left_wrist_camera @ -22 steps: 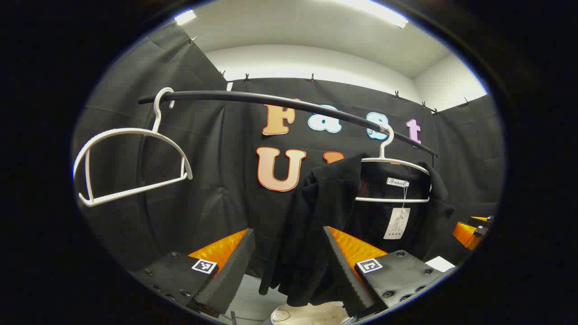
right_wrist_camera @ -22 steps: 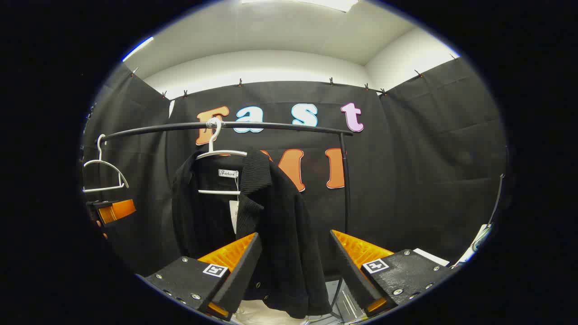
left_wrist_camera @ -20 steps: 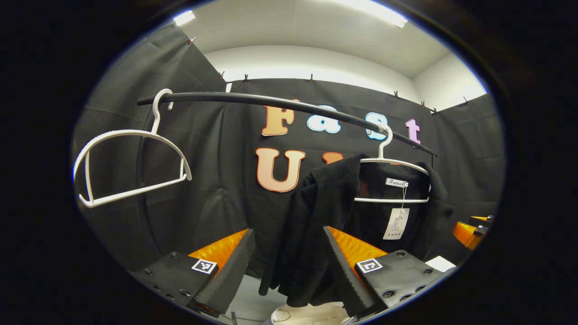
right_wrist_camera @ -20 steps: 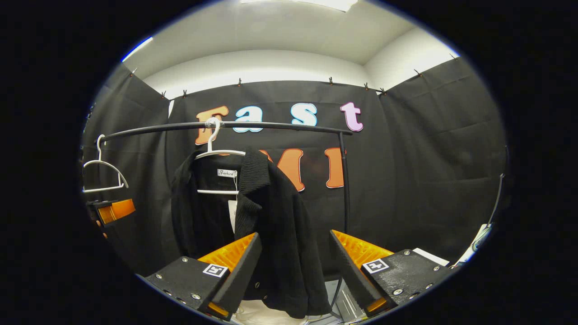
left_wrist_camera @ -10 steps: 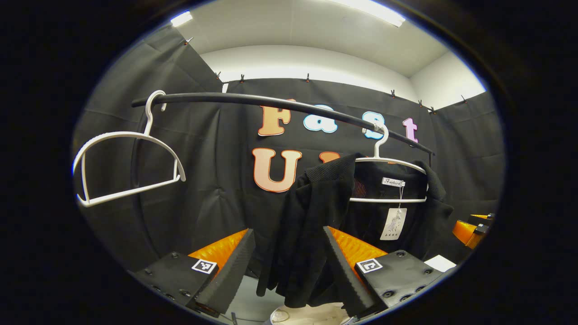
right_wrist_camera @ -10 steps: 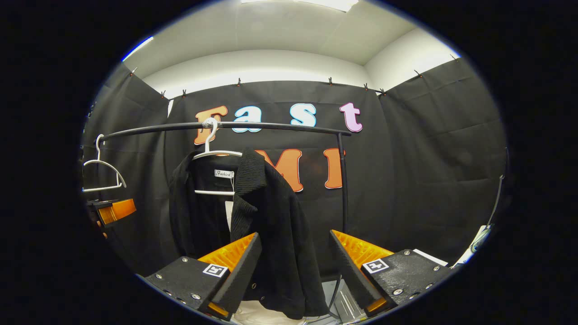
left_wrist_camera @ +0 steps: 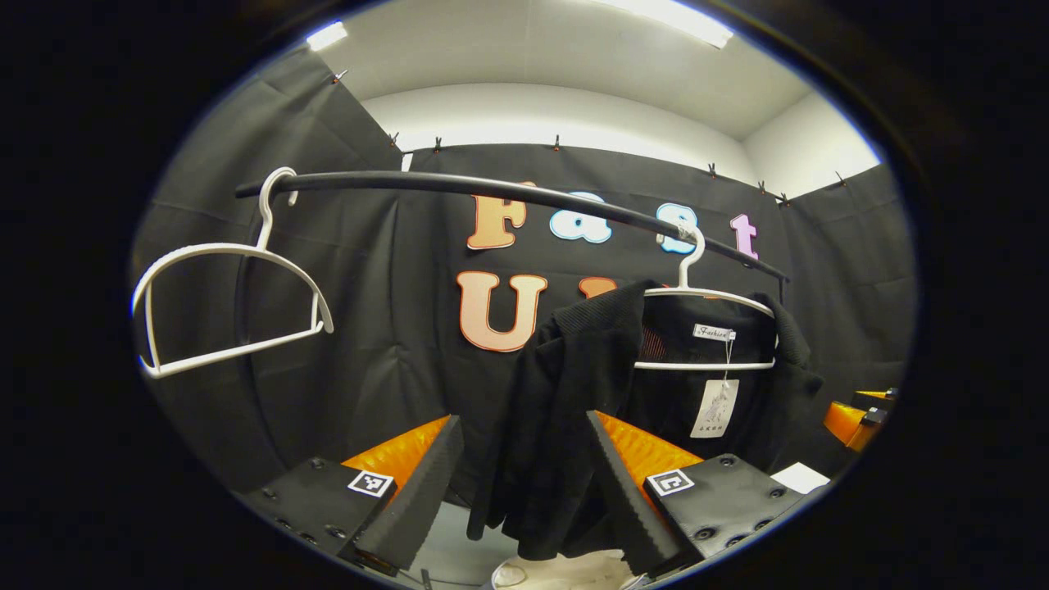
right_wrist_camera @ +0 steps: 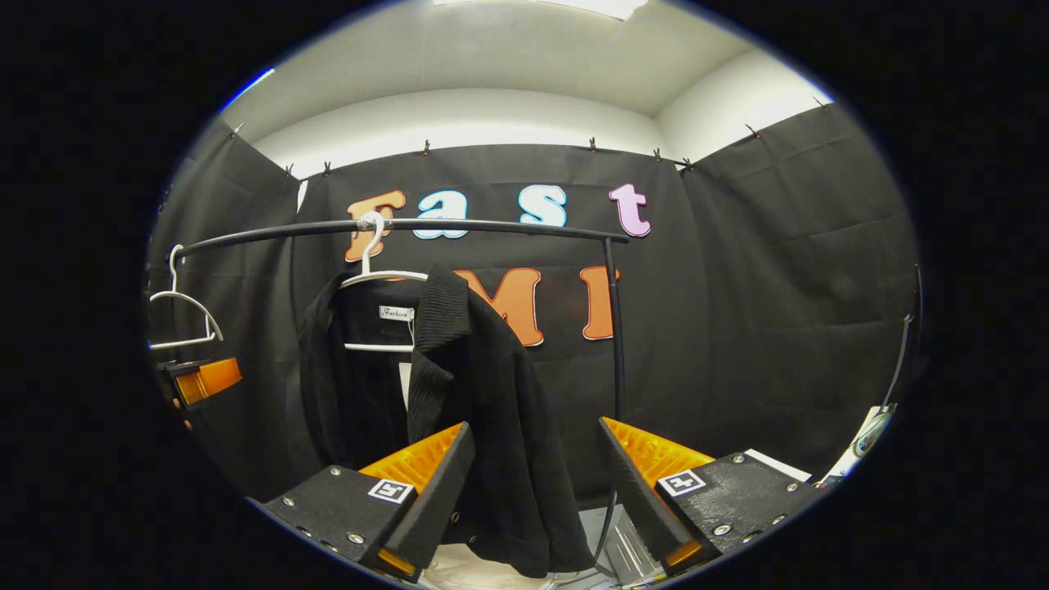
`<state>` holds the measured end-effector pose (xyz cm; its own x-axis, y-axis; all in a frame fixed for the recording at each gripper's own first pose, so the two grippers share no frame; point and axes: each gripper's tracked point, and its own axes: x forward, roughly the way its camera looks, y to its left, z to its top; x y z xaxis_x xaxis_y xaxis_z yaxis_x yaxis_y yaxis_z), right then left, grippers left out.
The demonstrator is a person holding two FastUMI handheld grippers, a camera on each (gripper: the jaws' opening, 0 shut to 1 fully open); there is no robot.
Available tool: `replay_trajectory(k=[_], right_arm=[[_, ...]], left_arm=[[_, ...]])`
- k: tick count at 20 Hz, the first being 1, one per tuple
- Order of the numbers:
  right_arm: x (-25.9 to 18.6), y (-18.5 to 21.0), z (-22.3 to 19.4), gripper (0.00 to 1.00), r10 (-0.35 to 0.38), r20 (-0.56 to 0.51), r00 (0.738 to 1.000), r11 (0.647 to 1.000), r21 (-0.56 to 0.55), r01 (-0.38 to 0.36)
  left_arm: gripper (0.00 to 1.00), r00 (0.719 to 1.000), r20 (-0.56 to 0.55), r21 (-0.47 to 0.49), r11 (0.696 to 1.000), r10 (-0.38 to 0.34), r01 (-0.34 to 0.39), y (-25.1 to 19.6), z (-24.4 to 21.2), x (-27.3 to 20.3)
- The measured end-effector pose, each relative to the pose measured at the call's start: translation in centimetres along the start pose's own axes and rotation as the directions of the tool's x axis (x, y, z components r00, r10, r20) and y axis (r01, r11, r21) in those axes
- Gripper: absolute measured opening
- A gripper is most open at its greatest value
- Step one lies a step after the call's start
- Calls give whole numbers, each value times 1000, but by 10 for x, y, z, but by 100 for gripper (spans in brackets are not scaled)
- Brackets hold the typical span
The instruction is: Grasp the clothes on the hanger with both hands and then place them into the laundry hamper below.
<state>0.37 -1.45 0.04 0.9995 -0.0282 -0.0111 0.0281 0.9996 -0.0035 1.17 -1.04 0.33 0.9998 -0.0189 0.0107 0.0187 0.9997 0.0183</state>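
- Left tool [left_wrist_camera: 524, 483] points forward, fingers spread wide, holding nothing.
- Right tool [right_wrist_camera: 537, 492] points forward, fingers likewise spread, holding nothing.

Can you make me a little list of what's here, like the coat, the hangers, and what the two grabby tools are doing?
coat: black jacket hanging on a white hanger, paper tag dangling inside
rail: black bar holding both hangers
spare hanger: empty white hanger, far along the bar from the coat
left tool: open, fingers apart in front of the coat's one side, not pressing it
right tool: open, fingers apart in front of the coat's other side
hamper: white rim peeks out below the coat
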Motion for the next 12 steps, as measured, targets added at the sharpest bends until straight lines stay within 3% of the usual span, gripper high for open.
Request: replay_trajectory(k=[5, 6, 12], right_arm=[[0, 2, -3, 93, -1, -8, 1000, 1000, -14, 0], [1, 4, -3, 93, 2, -8, 1000, 1000, -12, -2], [4, 15, -15, 93, 15, -24, 1000, 1000, -17, -15]], left_arm=[[93, 1000, -5, 13, 1000, 14, -14, 6, -4, 0], [97, 1000, -7, 11, 1000, 12, -12, 6, -4, 0], [97, 1000, -1, 1, 1000, 11, -11, 8, -3, 3]])
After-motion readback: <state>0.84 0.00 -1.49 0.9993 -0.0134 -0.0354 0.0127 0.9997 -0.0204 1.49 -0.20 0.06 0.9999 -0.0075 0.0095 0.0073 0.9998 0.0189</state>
